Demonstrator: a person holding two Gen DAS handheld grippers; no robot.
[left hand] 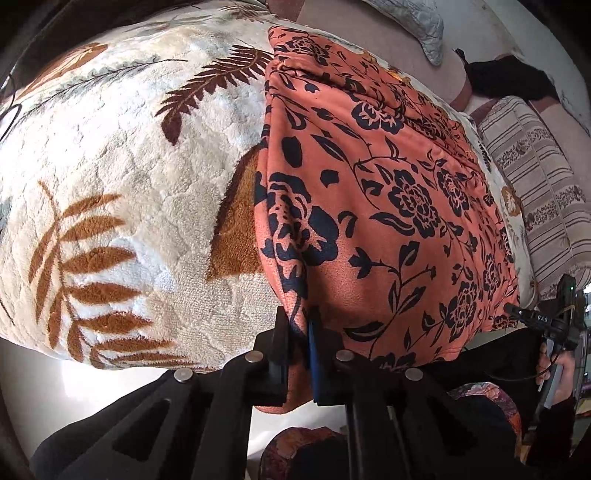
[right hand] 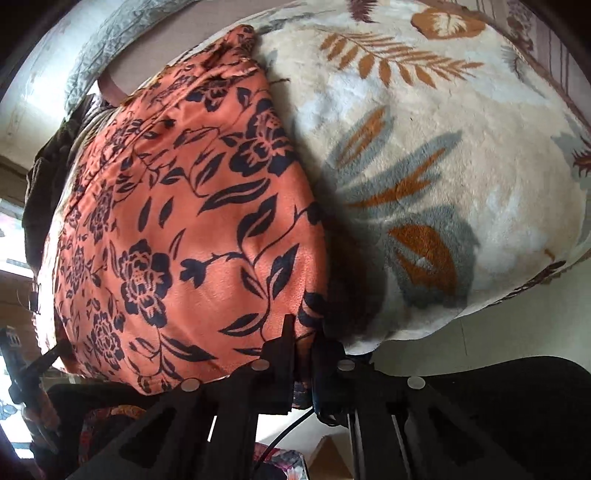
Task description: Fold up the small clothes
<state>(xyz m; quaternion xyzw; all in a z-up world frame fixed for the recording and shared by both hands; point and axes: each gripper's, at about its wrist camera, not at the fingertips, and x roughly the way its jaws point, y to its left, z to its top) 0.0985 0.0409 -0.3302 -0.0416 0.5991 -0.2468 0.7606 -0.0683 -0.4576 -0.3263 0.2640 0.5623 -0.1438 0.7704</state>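
Observation:
An orange garment with a dark floral print [left hand: 388, 192] lies spread on a fleecy cream blanket with leaf patterns [left hand: 122, 166]. My left gripper [left hand: 298, 332] is shut on the garment's near left corner. My right gripper [right hand: 303, 339] is shut on the garment's [right hand: 192, 229] near right corner, next to the blanket [right hand: 443, 147]. The right gripper also shows at the far right edge of the left wrist view [left hand: 546, 321]. The garment looks folded, with a doubled left edge.
A striped cushion [left hand: 535, 177] lies right of the garment. A grey quilted pillow [left hand: 417, 22] and a dark cloth [left hand: 506, 77] lie at the back. The blanket's near edge hangs over pale floor [right hand: 480, 343].

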